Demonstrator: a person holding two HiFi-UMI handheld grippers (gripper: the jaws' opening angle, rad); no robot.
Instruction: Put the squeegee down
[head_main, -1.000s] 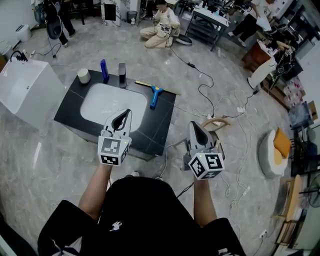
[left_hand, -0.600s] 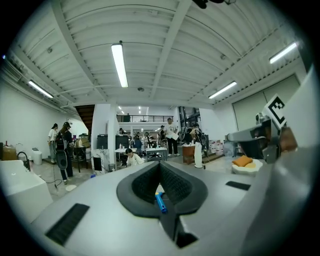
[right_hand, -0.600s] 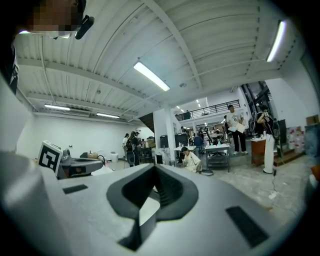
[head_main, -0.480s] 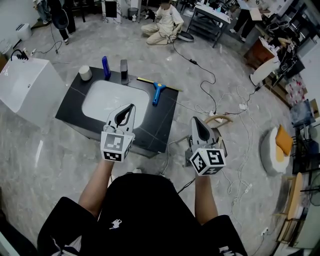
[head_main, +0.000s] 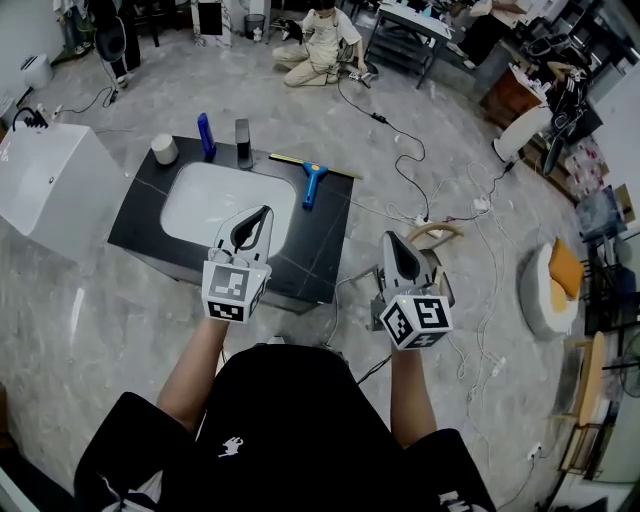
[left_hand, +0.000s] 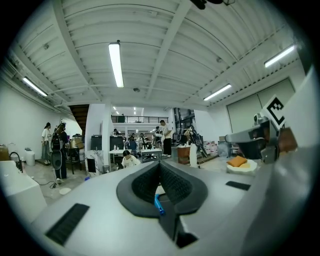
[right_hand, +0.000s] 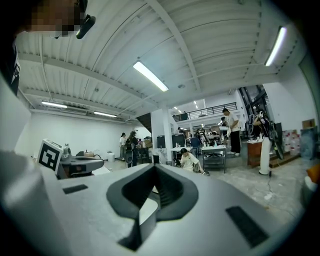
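The squeegee (head_main: 311, 183), with a blue handle and a long yellow-edged blade, lies flat on the black counter (head_main: 322, 245), right of the white sink basin (head_main: 222, 200). No gripper touches it. My left gripper (head_main: 262, 212) hovers over the basin's near right side, its jaws shut and empty. My right gripper (head_main: 390, 238) is held past the counter's right edge, over the floor, and is also shut with nothing in it. In the left gripper view the shut jaws (left_hand: 160, 165) point level across the room, with a strip of blue (left_hand: 158, 204) showing through their hollow. The right gripper (right_hand: 155, 167) also points level.
A blue bottle (head_main: 205, 135), a dark dispenser (head_main: 243, 143) and a white cup (head_main: 164, 150) stand along the counter's far edge. A white cabinet (head_main: 45, 180) stands to the left. Cables (head_main: 440, 205) and a wooden stool (head_main: 432, 240) are on the floor at right. People are at the far end.
Only the head view has shifted a little. Both grippers stay shut in the same place and the squeegee lies where it was.
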